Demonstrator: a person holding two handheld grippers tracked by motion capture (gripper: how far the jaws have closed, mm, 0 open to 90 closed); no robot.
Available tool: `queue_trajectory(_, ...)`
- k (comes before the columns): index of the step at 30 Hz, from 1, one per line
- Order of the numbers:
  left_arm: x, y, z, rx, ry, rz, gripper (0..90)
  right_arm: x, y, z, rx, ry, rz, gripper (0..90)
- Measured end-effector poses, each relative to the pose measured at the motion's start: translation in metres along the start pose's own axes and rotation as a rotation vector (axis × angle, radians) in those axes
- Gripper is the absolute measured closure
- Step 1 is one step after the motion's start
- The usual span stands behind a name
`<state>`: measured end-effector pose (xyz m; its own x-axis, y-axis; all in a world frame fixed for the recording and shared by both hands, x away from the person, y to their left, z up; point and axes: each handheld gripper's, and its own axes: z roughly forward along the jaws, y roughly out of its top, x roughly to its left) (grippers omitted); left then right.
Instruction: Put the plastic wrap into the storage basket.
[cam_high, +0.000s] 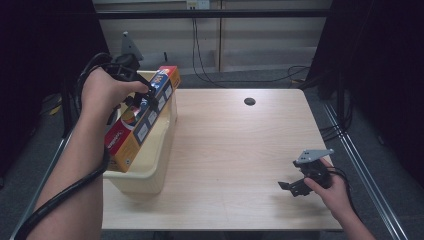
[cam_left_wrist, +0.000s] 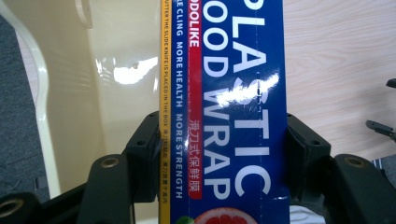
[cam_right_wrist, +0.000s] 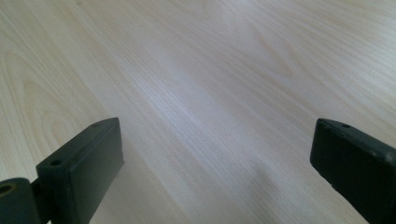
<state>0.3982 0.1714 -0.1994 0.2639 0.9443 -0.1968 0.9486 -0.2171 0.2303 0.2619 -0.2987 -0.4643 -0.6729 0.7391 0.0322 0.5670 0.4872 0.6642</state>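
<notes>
One plastic wrap box (cam_left_wrist: 224, 112) clamped by left gripper (cam_left_wrist: 219, 149) over one bin (cam_high: 150, 170), right gripper (cam_right_wrist: 215, 168) fingers apart, empty.

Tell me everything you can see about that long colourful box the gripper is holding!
The plastic wrap box is a long, narrow carton that looks like glossy cardboard. Its face is blue with big white letters reading PLASTIC FOOD WRAP, a red stripe, a yellow edge and a grapefruit picture; its side is orange with small pictures. The left gripper is clamped on it, one jaw against each long side. It is tilted, its lower end down inside the cream plastic bin at the table's left edge and its upper end sticking out above the rim.
</notes>
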Motion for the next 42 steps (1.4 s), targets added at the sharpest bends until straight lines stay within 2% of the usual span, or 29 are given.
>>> queue_trajectory(11, 0.013, -0.006, -0.005, -0.010, 0.018, -0.043, 40.7, 0.000, 0.001, 0.001, 0.003, 0.004, 0.001, 2.5)
queue_trajectory(21, 0.024, -0.010, -0.003, -0.006, 0.041, -0.075, 40.6, 0.000, 0.001, 0.001, 0.000, 0.001, -0.001, 2.5)
queue_trajectory(29, 0.030, -0.012, 0.008, 0.008, 0.063, -0.116, 40.6, 0.000, 0.001, 0.000, -0.002, -0.001, -0.002, 2.5)
queue_trajectory(31, 0.031, -0.013, 0.012, 0.011, 0.067, -0.112, 40.6, 0.000, 0.001, 0.001, -0.004, 0.000, -0.008, 2.5)
queue_trajectory(38, 0.035, -0.015, 0.020, 0.028, 0.072, -0.141, 40.6, 0.001, 0.001, 0.001, -0.002, 0.000, -0.007, 2.5)
queue_trajectory(40, 0.038, -0.016, 0.022, 0.031, 0.062, -0.141, 40.6, 0.001, 0.001, 0.001, 0.001, -0.003, -0.002, 2.5)
queue_trajectory(42, 0.038, -0.017, 0.026, 0.031, 0.069, -0.143, 40.6, 0.002, 0.000, 0.001, 0.003, -0.005, 0.000, 2.5)
